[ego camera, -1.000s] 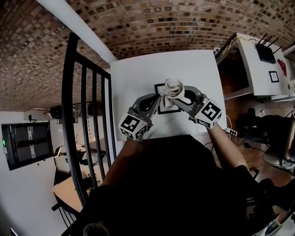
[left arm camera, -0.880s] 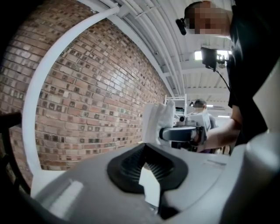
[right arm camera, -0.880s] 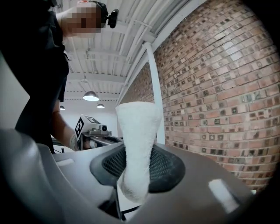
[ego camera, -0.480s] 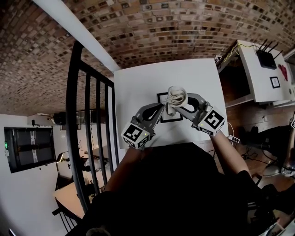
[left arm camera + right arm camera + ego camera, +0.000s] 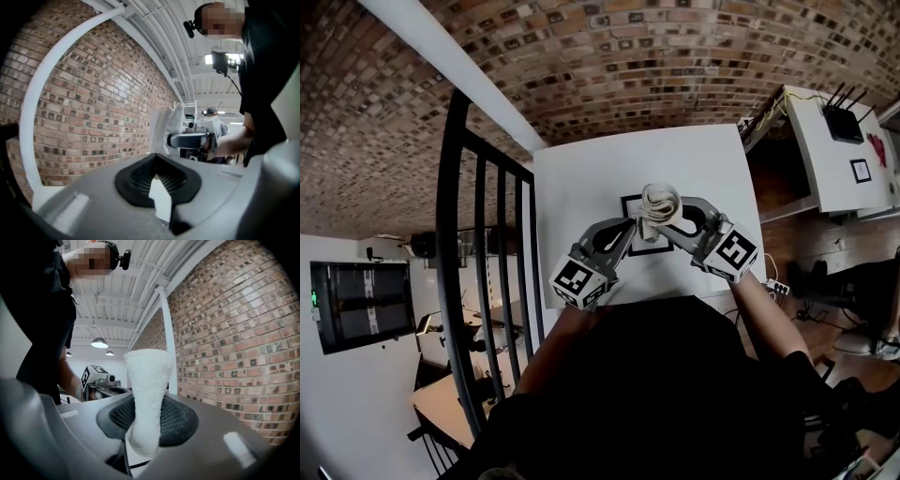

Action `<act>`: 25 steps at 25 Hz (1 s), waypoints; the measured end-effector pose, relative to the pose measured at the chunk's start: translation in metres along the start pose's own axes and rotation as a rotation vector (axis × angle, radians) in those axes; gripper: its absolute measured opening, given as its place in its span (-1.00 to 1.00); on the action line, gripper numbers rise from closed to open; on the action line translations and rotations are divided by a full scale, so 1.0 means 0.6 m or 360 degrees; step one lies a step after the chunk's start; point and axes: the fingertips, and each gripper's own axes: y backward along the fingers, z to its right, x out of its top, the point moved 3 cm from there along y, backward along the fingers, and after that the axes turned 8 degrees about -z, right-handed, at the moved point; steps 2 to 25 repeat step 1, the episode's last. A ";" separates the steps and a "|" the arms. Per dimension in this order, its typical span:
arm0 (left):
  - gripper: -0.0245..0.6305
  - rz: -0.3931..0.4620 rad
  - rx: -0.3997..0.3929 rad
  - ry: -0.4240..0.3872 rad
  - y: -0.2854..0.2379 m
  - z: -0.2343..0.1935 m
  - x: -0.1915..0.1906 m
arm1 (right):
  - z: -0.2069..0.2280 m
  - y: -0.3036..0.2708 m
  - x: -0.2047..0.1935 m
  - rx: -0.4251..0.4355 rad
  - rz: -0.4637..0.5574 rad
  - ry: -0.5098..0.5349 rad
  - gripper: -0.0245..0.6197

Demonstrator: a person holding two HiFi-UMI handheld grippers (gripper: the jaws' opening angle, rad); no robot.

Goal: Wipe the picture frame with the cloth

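Observation:
A black picture frame (image 5: 652,249) with a white middle lies on the white table (image 5: 581,187). A rolled white cloth (image 5: 659,200) stands over the frame's top right part, with my right gripper (image 5: 662,221) shut on its lower end. In the right gripper view the cloth (image 5: 145,394) rises upright from between the pads. My left gripper (image 5: 628,228) reaches the frame's left side. Its jaws (image 5: 161,199) are closed on a thin white sliver, seemingly the frame's edge. From the left gripper view the cloth (image 5: 164,126) and the right gripper (image 5: 187,139) show just ahead.
A brick wall stands behind the table's far edge. A black metal railing (image 5: 450,234) runs along the table's left side. To the right are a white shelf (image 5: 825,141) with a router and some cables. The person's body hides the table's near edge.
Both grippers, the cloth and the frame keep the same places relative to each other. The whole scene has slid slightly lower in the head view.

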 end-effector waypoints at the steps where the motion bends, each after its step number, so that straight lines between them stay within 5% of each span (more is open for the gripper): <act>1: -0.92 -0.0001 -0.0002 0.0001 -0.002 0.000 0.000 | 0.001 0.001 -0.002 0.0003 0.0000 0.0001 -0.55; 25: -0.92 -0.0001 -0.0002 0.0001 -0.002 0.000 0.000 | 0.001 0.001 -0.002 0.0003 0.0000 0.0001 -0.55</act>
